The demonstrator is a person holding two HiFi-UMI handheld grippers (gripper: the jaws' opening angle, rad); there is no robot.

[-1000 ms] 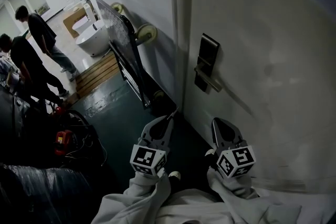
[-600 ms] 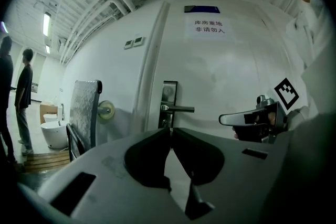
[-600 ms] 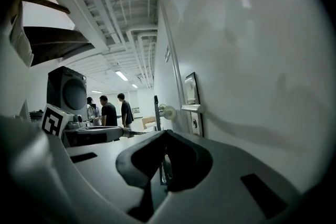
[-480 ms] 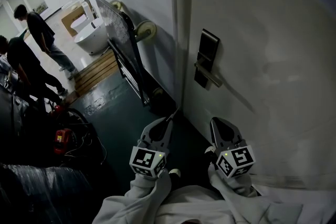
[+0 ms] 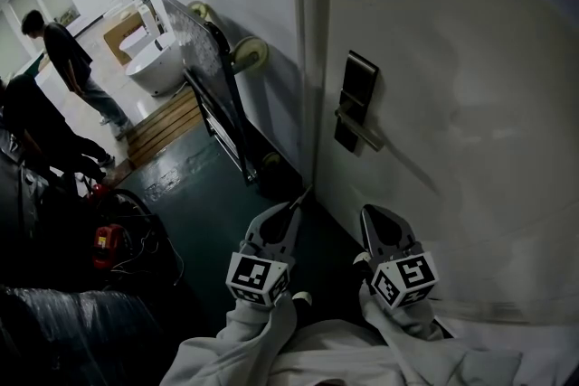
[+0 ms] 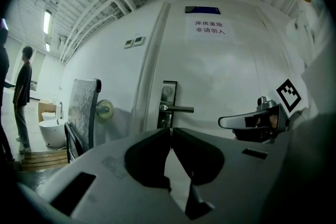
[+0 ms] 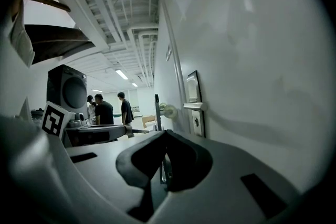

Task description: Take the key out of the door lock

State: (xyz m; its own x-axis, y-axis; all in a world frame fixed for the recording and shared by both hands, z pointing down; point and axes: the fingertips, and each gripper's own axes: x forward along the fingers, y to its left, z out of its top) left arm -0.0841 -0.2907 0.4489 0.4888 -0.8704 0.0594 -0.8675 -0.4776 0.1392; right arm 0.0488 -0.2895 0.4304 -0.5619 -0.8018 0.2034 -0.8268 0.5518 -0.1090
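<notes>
A dark lock plate [image 5: 359, 98] with a metal lever handle [image 5: 363, 131] sits on the white door [image 5: 470, 131]. In the left gripper view the lock plate [image 6: 168, 102] and lever [image 6: 178, 109] are straight ahead, with a small keyhole cylinder [image 6: 163, 123] below; I cannot make out a key. My left gripper [image 5: 291, 212] and right gripper [image 5: 371, 217] hang low in front of the door, well below the lock. Both the left gripper [image 6: 169, 130] and the right gripper [image 7: 165, 134] are shut with nothing between the jaws.
A wheeled cart with an upright panel [image 5: 201, 50] leans against the wall left of the door frame. Behind it stand a white tub [image 5: 161, 66] and a wooden pallet [image 5: 170, 126]. People [image 5: 74, 61] stand at far left, by dark bundles and a red object [image 5: 107, 243].
Both grippers have stayed nearly still. One of the people at the far left has moved partly out of the head view.
</notes>
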